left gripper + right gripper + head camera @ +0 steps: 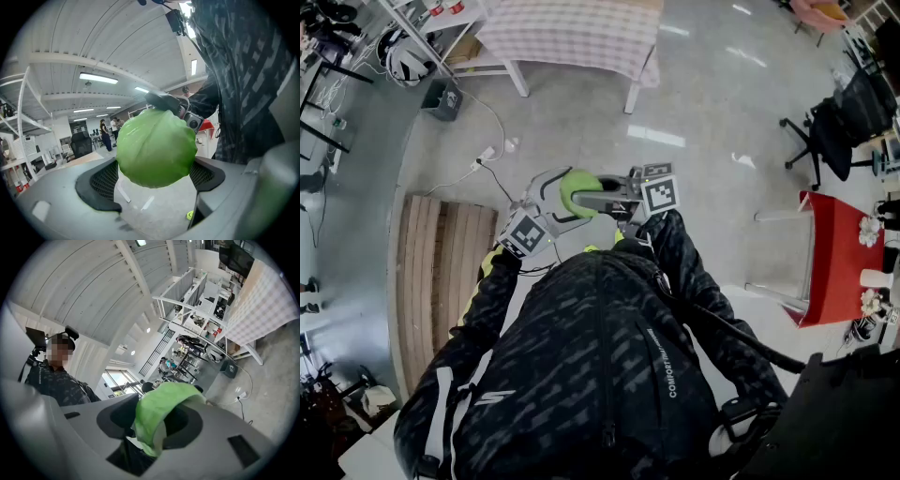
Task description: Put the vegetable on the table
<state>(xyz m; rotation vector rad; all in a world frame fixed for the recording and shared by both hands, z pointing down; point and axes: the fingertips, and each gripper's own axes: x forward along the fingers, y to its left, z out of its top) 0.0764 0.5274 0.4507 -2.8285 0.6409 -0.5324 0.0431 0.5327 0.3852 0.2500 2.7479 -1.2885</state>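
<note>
A round green cabbage (575,190) hangs in front of the person's chest, above the floor, with both grippers on it. My left gripper (551,202) comes from the left. In the left gripper view the cabbage (156,147) fills the wide gap of that gripper (154,182) and touches both mesh pads (102,180). My right gripper (602,200) reaches in from the right, its dark jaws clamped on the cabbage's far side. In the right gripper view a green leaf edge (161,411) is pinched in the right gripper (154,420). A table with a checked cloth (581,33) stands further ahead.
A wooden pallet (441,281) lies on the floor at the left. A red table (839,253) stands at the right, a black office chair (839,127) behind it. A power strip and cable (487,155) lie on the floor near the checked table.
</note>
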